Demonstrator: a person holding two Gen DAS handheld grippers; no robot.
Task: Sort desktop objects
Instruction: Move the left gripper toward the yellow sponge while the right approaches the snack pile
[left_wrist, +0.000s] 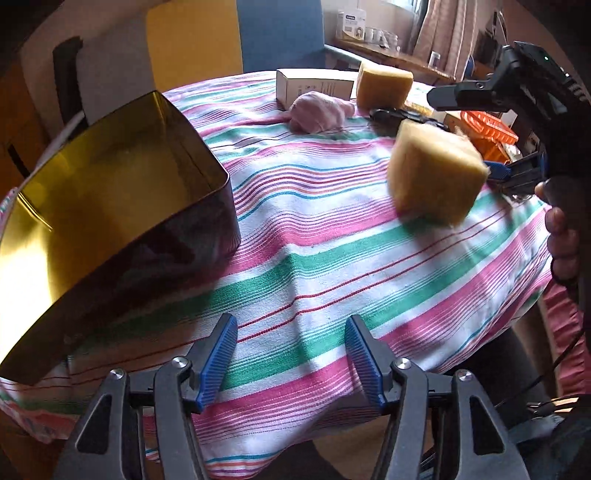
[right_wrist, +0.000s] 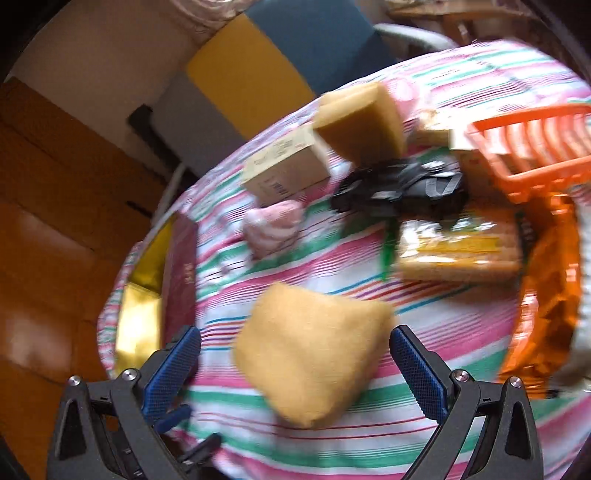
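A yellow sponge block (left_wrist: 437, 173) (right_wrist: 314, 358) is tilted on one corner over the striped cloth, blurred, just in front of my right gripper (right_wrist: 295, 362), whose fingers are wide open and apart from it. My right gripper also shows in the left wrist view (left_wrist: 517, 173). My left gripper (left_wrist: 291, 354) is open and empty above the cloth near the front edge. A gold-lined dark tin (left_wrist: 110, 206) (right_wrist: 147, 295) stands open at the left. A second sponge (left_wrist: 384, 88) (right_wrist: 362, 122), a pink cloth toy (left_wrist: 319, 110) (right_wrist: 273, 229) and a white box (left_wrist: 314, 86) (right_wrist: 284, 166) lie at the back.
An orange plastic basket (left_wrist: 487, 129) (right_wrist: 532, 147), a black object (right_wrist: 402, 192), a wrapped packet of biscuits (right_wrist: 461, 247) and an orange snack bag (right_wrist: 546, 288) crowd the right side. The round table's edge (left_wrist: 332, 443) falls away near me. Chairs stand behind.
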